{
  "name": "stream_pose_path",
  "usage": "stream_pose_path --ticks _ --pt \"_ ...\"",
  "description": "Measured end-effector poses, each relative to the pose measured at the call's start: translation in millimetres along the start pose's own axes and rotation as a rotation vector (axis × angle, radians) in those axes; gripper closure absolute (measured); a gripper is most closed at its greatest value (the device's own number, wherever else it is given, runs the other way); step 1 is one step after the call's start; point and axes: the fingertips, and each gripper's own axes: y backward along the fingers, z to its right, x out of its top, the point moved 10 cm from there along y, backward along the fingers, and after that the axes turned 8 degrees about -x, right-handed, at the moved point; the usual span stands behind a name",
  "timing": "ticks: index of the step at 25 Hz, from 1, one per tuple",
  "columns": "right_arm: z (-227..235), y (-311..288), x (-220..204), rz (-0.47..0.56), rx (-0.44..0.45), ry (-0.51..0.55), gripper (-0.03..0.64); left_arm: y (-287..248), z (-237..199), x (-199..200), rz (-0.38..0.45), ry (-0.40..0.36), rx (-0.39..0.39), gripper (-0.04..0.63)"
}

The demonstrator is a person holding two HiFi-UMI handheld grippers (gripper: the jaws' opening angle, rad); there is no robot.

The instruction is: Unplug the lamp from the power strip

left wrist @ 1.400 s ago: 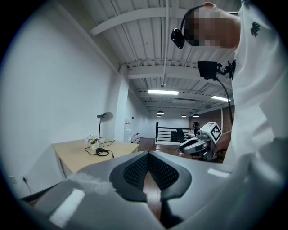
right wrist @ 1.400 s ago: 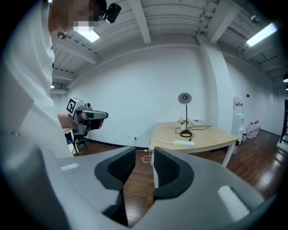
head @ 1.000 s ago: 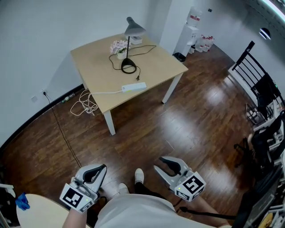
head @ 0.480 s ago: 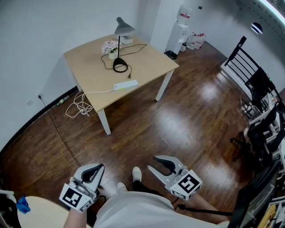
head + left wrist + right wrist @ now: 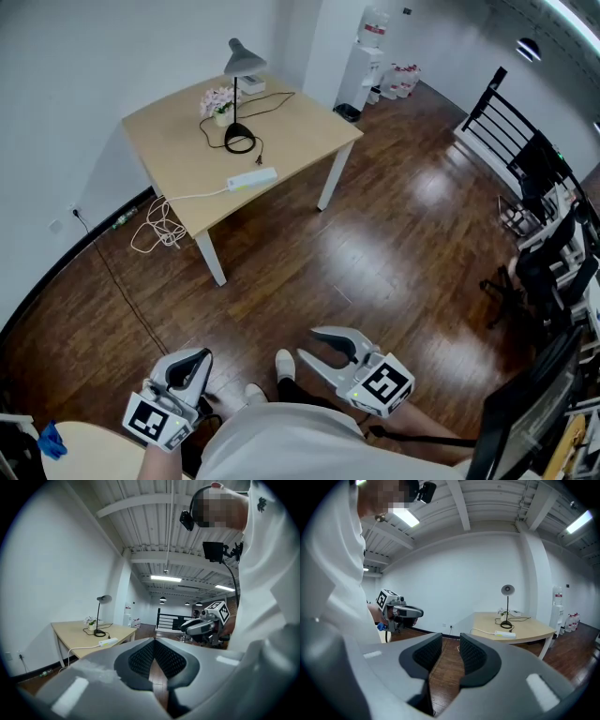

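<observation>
The left claw [image 5: 194,362] is clenched on nothing and the right claw [image 5: 307,344] is released (empty). Both are well apart from the worktop [image 5: 302,122] bearing the lamp [image 5: 242,62] and power strip [image 5: 251,178]. The plug is too small to tell, so this fits approach or aftermath.

The lamp [image 5: 234,98] stands upright on the light wooden table [image 5: 300,131], toward the far side, at about 11 o'clock in the head view. It has a round black base, a thin black stem and a grey cone shade at the top. Its black cord [image 5: 253,150] loops round the base and trails toward 5 o'clock. The power strip [image 5: 251,177] is a white bar lying flat near the table's front edge, at 5 o'clock from the base. Whether the plug sits in it cannot be told. A white cable [image 5: 192,195] leaves its 8 o'clock end and drops off the table's edge.
</observation>
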Motion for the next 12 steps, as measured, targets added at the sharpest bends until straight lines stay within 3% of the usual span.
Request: stream_pose_path --ticks 12 --pt "-3.2 -3.0 -1.5 -0.018 0.008 0.004 0.495 0.1 -0.5 -6.6 -0.008 0.007 -0.006 0.591"
